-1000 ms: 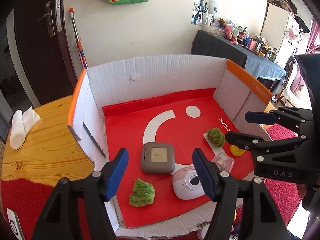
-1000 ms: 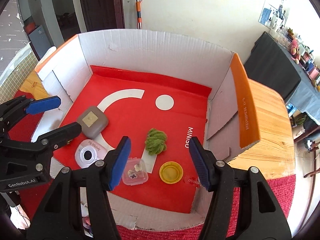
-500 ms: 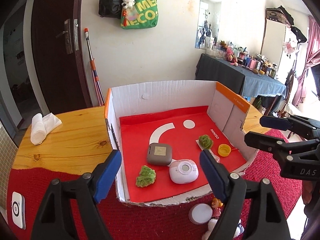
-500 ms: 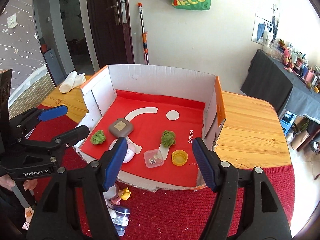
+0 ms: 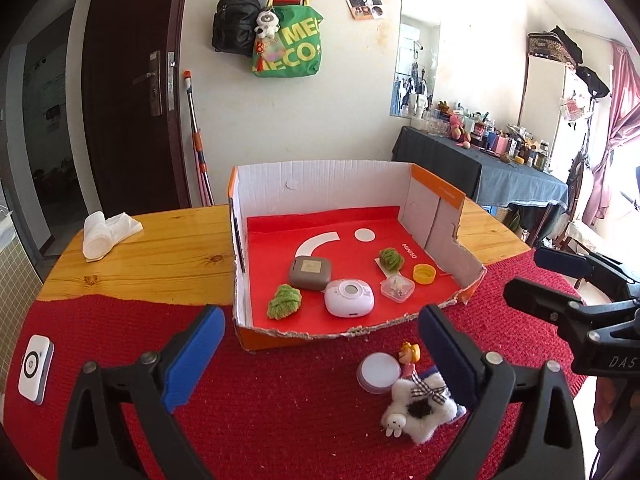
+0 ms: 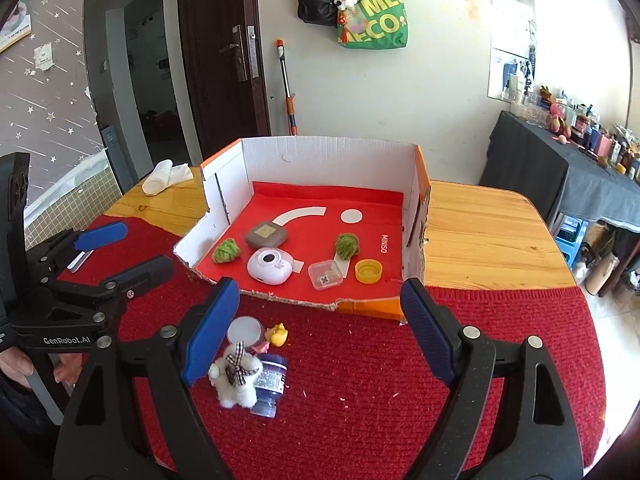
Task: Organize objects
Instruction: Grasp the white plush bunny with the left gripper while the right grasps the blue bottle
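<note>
Now cardboard box (image 5: 352, 216) open side faces cameras; left gripper (image 5: 320, 356), right gripper (image 6: 316, 328) fingers opening, empty.

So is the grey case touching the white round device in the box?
Apart. The right wrist view shows a red strip between the grey case and the white round device.

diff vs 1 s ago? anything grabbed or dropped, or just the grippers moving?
Both grippers pulled back from the cardboard box and their jaws are opening, nothing between them. The left gripper and right gripper now hang over the red cloth in front of the box. Nothing was grabbed or dropped. The box contents, such as the white round device and yellow cap, lie as before.
</note>
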A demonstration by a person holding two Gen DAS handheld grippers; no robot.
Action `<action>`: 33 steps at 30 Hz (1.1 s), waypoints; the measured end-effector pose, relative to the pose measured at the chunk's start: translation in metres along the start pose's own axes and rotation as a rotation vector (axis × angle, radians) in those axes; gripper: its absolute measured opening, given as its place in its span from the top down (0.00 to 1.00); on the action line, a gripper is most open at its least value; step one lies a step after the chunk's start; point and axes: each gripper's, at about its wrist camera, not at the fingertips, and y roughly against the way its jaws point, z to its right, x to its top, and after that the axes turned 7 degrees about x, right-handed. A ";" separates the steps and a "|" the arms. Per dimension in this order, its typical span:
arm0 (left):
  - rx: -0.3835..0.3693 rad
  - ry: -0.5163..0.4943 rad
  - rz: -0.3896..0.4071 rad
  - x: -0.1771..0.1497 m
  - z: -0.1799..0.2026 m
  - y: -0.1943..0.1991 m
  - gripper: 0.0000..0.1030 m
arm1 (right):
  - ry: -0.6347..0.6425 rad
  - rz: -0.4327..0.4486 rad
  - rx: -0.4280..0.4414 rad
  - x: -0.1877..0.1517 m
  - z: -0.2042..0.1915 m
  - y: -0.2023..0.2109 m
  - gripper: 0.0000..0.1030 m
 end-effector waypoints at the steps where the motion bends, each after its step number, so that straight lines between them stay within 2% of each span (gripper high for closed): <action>1: -0.002 0.007 -0.007 -0.005 0.000 0.000 0.04 | -0.003 0.006 -0.002 -0.006 0.000 0.000 0.20; 8: -0.020 0.046 -0.072 -0.046 -0.001 -0.007 0.04 | -0.024 0.009 -0.024 -0.047 -0.001 -0.008 0.20; 16: -0.040 0.075 -0.184 -0.082 -0.002 -0.027 0.04 | -0.034 -0.069 -0.015 -0.082 -0.004 -0.030 0.19; 33: -0.032 0.081 -0.204 -0.085 -0.010 -0.033 0.04 | 0.010 -0.139 0.003 -0.096 -0.015 -0.050 0.19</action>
